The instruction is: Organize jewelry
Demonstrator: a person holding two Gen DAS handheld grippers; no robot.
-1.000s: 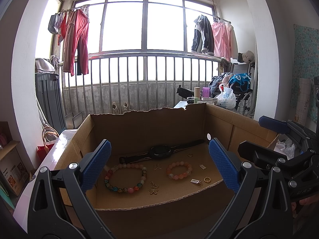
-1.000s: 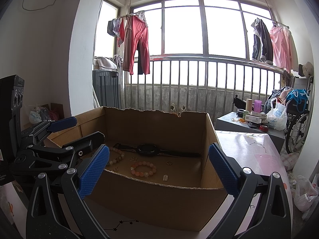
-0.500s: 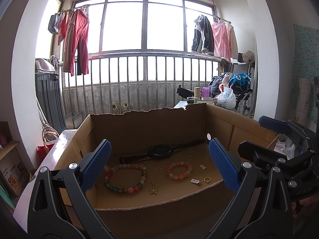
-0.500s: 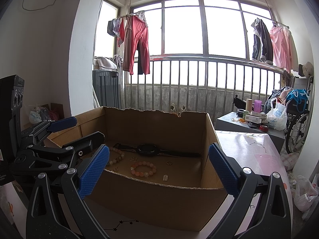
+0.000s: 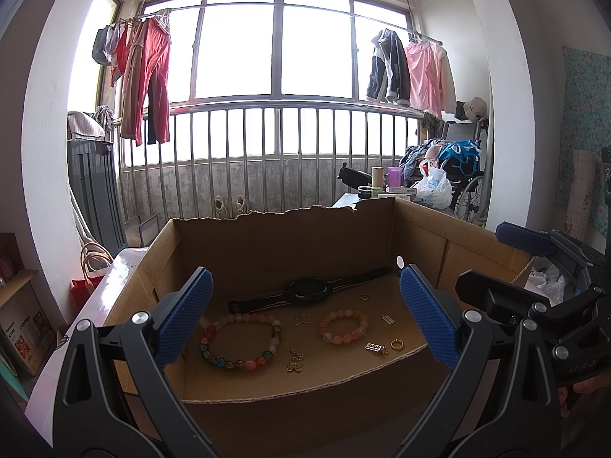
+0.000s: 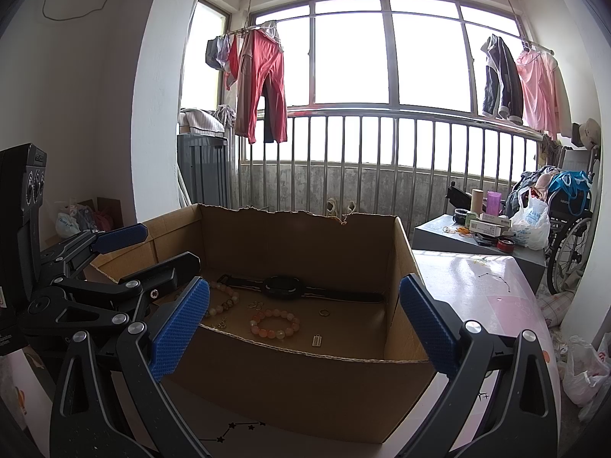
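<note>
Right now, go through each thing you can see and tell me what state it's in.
Left gripper: open, empty.
Right gripper: open, empty.
Cardboard box: open-topped, back edge torn.
Watch: unbuckled, strap laid out flat.
Multicolour bracelet: closed loop, lying flat.
Peach bracelet: closed loop, lying flat.

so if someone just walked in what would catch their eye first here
Probably the big cardboard box in the middle, with jewelry spread on its floor: a black watch at the back, a multicoloured bead bracelet at front left and a smaller pink bracelet to its right. The left gripper and right gripper both sit open before the box. Behind, clothes hang at a bright window.
</note>
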